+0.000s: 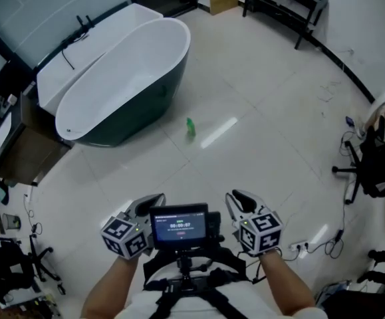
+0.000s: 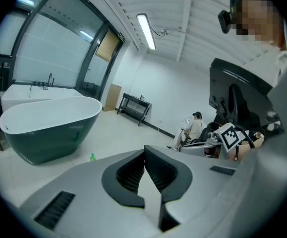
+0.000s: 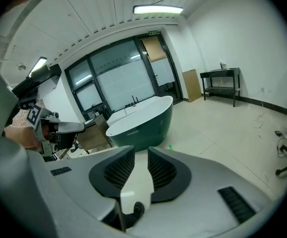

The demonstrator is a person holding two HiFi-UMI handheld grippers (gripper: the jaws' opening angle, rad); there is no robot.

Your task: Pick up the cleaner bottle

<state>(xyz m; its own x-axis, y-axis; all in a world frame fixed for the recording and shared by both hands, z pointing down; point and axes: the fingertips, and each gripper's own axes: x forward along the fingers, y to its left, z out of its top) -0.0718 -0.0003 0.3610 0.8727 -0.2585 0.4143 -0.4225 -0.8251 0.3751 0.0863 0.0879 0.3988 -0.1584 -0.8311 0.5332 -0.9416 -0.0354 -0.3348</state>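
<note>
As far as we can judge, the pickup has not begun: neither gripper holds anything and the bottle stands untouched.

The left gripper [image 2: 144, 150] has its jaws clenched tip to tip on nothing. The right gripper [image 3: 141, 155] has its jaws released to a narrow gap, and only bare floor shows through it. In the head view we hold both side by side at 6 o'clock, close to our body, on either side of a small black screen [image 1: 179, 226].

Outward from them, at 12 o'clock and well apart from both, the small green plastic cleaner bottle [image 1: 190, 127] appears to stand upright on the pale glossy tiled floor [image 1: 258, 145]. Beyond it, at 10 o'clock, sits the large oval bathtub [image 1: 155, 102], dark green outside and white inside. The bottle is near its flank but not touching.

We judge that everything is left to do: crossing the floor, setting opened jaws around the bottle, closing on it and lifting.
</note>
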